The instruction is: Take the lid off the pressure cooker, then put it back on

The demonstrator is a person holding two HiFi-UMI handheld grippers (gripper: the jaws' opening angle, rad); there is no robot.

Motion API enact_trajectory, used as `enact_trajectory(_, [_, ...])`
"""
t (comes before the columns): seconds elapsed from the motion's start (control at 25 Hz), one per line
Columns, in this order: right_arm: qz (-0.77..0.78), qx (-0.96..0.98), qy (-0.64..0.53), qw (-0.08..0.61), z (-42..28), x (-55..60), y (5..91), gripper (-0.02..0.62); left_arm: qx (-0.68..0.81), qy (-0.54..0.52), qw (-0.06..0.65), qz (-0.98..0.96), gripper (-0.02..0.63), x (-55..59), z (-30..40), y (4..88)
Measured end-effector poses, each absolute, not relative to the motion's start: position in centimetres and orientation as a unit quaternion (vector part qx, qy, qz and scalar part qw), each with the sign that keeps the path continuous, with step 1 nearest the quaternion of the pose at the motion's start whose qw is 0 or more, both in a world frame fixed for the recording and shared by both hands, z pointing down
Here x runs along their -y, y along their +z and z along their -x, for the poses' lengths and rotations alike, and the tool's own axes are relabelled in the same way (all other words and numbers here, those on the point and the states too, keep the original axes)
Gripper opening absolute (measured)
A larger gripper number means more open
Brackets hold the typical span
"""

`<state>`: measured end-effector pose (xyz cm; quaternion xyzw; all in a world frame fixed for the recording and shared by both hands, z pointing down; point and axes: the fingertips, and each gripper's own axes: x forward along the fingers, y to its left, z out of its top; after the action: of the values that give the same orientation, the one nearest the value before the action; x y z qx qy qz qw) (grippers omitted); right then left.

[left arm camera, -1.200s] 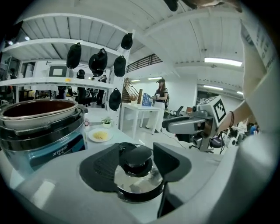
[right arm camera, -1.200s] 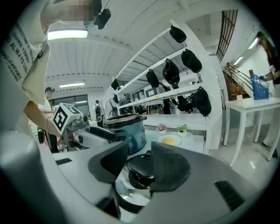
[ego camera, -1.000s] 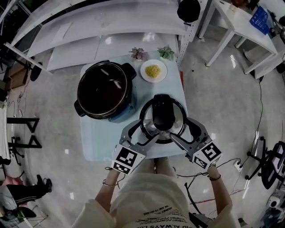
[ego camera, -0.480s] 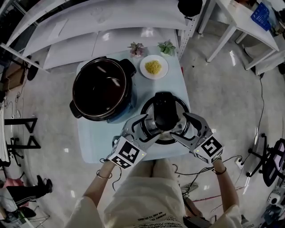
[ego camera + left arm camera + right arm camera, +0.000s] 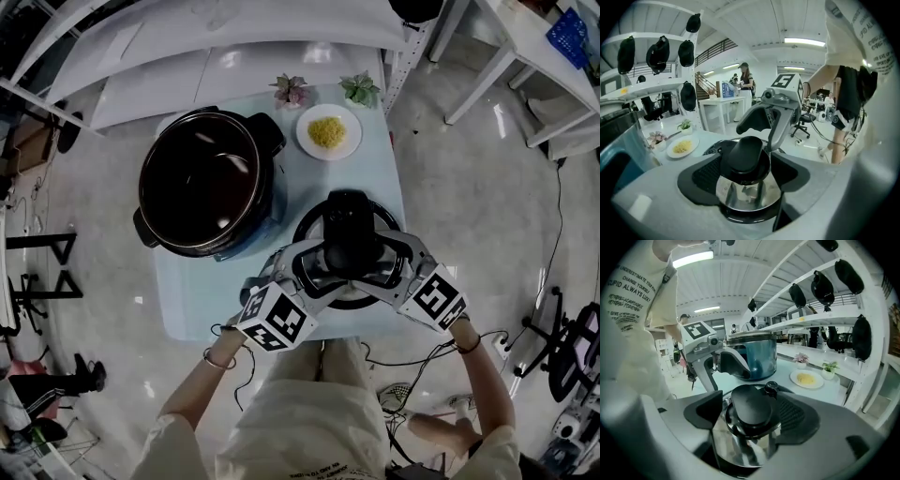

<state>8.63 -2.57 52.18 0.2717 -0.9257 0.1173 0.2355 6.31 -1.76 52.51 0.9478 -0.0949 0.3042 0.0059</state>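
Observation:
The steel lid (image 5: 319, 272) with its black handle (image 5: 349, 239) lies on the light blue table, to the right of the open pressure cooker pot (image 5: 202, 183). My left gripper (image 5: 314, 267) reaches in from the lid's left and my right gripper (image 5: 389, 262) from its right. Both stand open, with the handle between their jaws. In the left gripper view the handle (image 5: 746, 157) sits between the two dark pads (image 5: 701, 173), close to them, and the right gripper view shows the handle (image 5: 752, 411) the same way. No firm press of the pads shows.
A white plate of yellow food (image 5: 328, 131) and two small potted plants (image 5: 291, 89) (image 5: 361, 89) stand at the table's back. The table's front edge (image 5: 187, 323) is close to my body. White shelving runs behind, and an office chair (image 5: 572, 347) stands at the right.
Both grippers have come down and closed in from the lid's near rim to either side of its handle. The lid has stayed in its place on the table.

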Motion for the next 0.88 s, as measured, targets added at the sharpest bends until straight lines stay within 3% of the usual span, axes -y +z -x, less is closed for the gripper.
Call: enact_trajectory(0.88, [-0.136, 0.938, 0.116, 0.296, -8.3, 3.3, 55.6, 0.341, 0.028, 0.354, -0.008, -0.935, 0.319, 2.8, -8.6, 56.1])
